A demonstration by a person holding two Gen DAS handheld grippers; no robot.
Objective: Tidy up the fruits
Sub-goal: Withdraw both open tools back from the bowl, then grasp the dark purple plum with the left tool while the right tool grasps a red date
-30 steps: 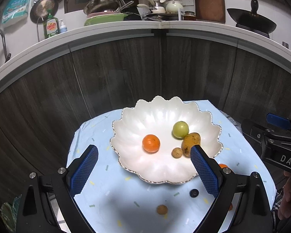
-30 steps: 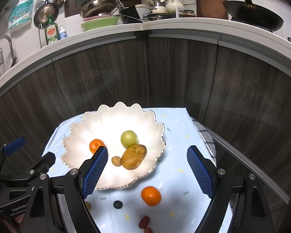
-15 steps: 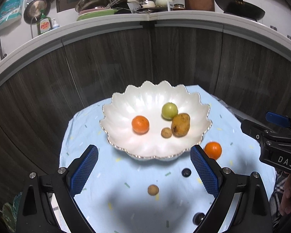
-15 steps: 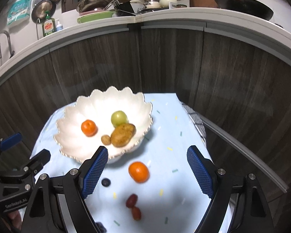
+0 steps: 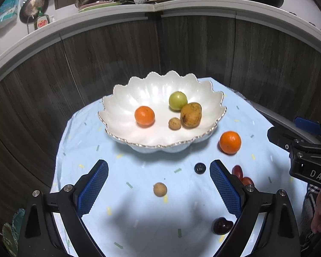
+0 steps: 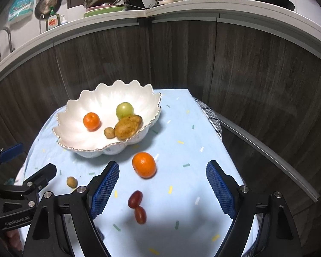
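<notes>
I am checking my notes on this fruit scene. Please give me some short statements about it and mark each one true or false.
1. The white bowl holds four pieces. True.
2. Both oranges lie in the bowl. False: one orange is inside, the other orange lies on the blue cloth.
3. The right gripper has open jaws with nothing between them. True.
4. The left gripper is shut on the small brown fruit. False: its jaws are open and the fruit lies on the cloth.
5. Two red fruits lie on the cloth. True.

Both views are aimed obliquely down from near the desk [image 5: 139, 209]; the scalloped bowl [image 5: 122, 98] [image 6: 75, 109] at twelve o'clock is shared.
</notes>
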